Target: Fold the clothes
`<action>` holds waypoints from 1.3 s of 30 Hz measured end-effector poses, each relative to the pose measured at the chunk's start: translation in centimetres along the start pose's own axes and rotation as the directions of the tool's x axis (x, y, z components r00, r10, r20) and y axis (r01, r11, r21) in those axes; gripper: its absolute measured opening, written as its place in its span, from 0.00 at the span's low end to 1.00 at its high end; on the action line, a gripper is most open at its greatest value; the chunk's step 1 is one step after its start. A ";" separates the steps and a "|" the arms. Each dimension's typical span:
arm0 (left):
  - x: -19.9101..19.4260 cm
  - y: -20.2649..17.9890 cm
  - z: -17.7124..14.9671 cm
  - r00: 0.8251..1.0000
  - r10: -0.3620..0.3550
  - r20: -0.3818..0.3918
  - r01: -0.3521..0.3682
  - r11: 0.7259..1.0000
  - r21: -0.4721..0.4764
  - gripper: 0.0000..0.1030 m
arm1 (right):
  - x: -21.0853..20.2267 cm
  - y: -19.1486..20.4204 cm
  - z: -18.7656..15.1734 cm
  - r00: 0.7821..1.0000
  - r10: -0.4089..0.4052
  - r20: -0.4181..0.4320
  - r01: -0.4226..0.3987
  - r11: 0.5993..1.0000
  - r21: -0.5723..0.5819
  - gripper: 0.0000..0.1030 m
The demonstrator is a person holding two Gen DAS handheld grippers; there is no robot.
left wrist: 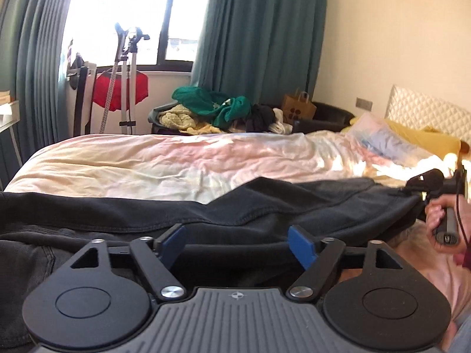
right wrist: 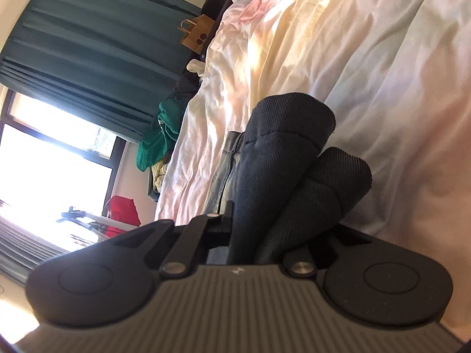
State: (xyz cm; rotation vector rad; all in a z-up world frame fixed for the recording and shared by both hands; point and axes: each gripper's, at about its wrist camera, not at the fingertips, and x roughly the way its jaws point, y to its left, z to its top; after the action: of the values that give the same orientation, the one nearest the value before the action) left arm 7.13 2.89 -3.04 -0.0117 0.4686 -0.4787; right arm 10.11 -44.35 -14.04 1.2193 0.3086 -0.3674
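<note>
The left hand-held gripper (left wrist: 240, 245) stands wide, its blue pads (left wrist: 301, 245) gripping nothing, just above the dark trousers (left wrist: 265, 206) stretched across the bed (left wrist: 147, 161). The right hand-held gripper (right wrist: 235, 226) is clamped tight on bunched trouser cloth (two ribbed folds stick out). Beyond the bed, a clothes pile (left wrist: 215, 108) and teal curtains (left wrist: 259, 29).

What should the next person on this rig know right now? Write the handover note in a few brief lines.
Left gripper: open, nothing between its fingers, just above the dark trousers.
Right gripper: shut on the trouser leg ends.
Trousers lie stretched along the near edge of the bed.
Done: legs appear laid together.
Left: fold them over, then probably the clothes pile behind the bed.
</note>
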 end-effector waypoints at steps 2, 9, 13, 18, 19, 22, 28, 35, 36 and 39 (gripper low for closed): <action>0.5 1.6 0.8 0.999 0.036 0.009 -0.036 0.997 -0.065 0.81 | 0.0 -0.3 0.1 1.000 -0.001 -0.005 0.001 1.000 0.013 0.11; 4.9 6.2 0.5 0.951 0.278 -0.134 -0.294 0.949 -0.118 0.80 | 0.2 -0.3 0.0 1.000 -0.003 -0.006 0.004 1.000 0.021 0.11; 6.6 5.9 -1.3 0.919 0.342 -0.196 -0.349 0.937 -0.004 0.80 | 0.1 -0.1 -0.1 1.000 -0.001 -0.001 0.001 1.000 0.015 0.11; 7.2 5.1 -2.4 0.905 0.369 -0.211 -0.367 0.929 0.051 0.81 | -0.4 1.2 -0.3 0.999 0.031 0.032 -0.029 0.998 -0.055 0.11; 7.2 5.2 -2.5 0.906 0.367 -0.213 -0.366 0.930 0.047 0.81 | -0.6 1.6 -0.4 0.998 0.044 0.042 -0.041 0.996 -0.077 0.11; 7.5 5.2 -2.6 0.904 0.370 -0.215 -0.367 0.928 0.056 0.81 | -1.1 2.6 -0.5 0.996 0.068 0.060 -0.060 0.990 -0.127 0.11; 7.9 5.0 -2.5 0.900 0.377 -0.217 -0.371 0.926 0.072 0.81 | -1.3 2.8 -0.7 0.996 0.040 0.075 -0.027 0.985 -0.168 0.11; 8.1 4.7 -2.1 0.890 0.397 -0.227 -0.385 0.918 0.096 0.82 | -2.8 8.5 -3.7 0.986 0.052 0.161 0.038 0.858 -0.511 0.11; 8.2 4.6 -2.0 0.888 0.400 -0.226 -0.387 0.916 0.102 0.82 | -3.1 9.4 -4.4 0.984 0.056 0.171 0.047 0.836 -0.547 0.11; 7.7 5.0 -1.4 0.894 0.385 -0.231 -0.380 0.923 0.067 0.82 | -3.8 12.0 -6.4 0.979 0.067 0.192 0.074 0.763 -0.642 0.11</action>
State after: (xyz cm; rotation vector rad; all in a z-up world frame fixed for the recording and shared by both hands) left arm 14.74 4.01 -8.20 0.1583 0.6879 -0.0940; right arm 11.74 -34.32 -4.23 0.4859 0.2296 -0.3448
